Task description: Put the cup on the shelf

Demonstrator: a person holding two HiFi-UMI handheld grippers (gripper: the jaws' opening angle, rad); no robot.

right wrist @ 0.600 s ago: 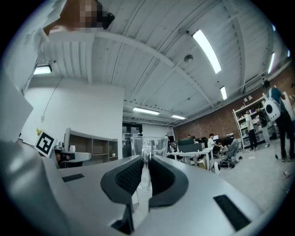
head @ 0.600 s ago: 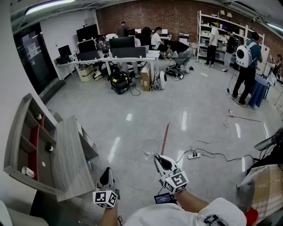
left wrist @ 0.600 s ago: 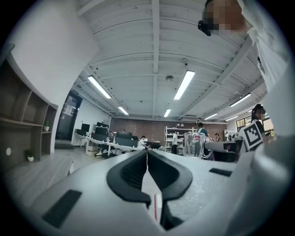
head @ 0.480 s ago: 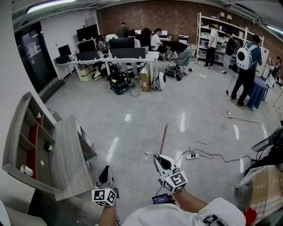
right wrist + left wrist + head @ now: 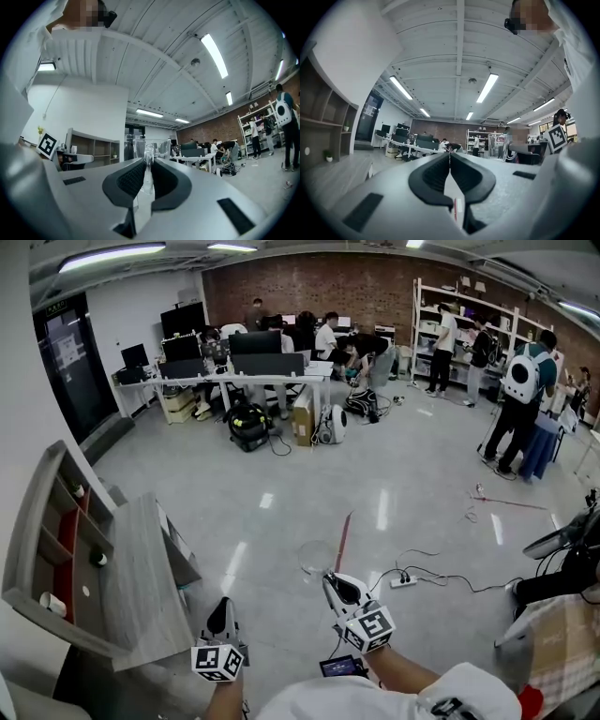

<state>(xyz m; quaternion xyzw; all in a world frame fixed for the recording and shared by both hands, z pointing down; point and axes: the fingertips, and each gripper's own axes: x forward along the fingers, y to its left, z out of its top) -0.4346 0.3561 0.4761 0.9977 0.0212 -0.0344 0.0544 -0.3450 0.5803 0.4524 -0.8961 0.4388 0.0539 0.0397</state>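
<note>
Quantity present: one left gripper (image 5: 223,606), one right gripper (image 5: 334,581), one clear cup (image 5: 319,555), one shelf unit (image 5: 141,568) at left, one power strip (image 5: 403,581).

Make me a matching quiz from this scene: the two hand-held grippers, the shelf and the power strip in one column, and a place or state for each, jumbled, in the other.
Column one
1. left hand-held gripper
2. right hand-held gripper
3. shelf
4. power strip

Column two
A. lies on the floor
B. shut on the clear cup
C. shut, holding nothing
D. stands off to the left

Pairs: 1-C, 2-B, 3-D, 4-A
</note>
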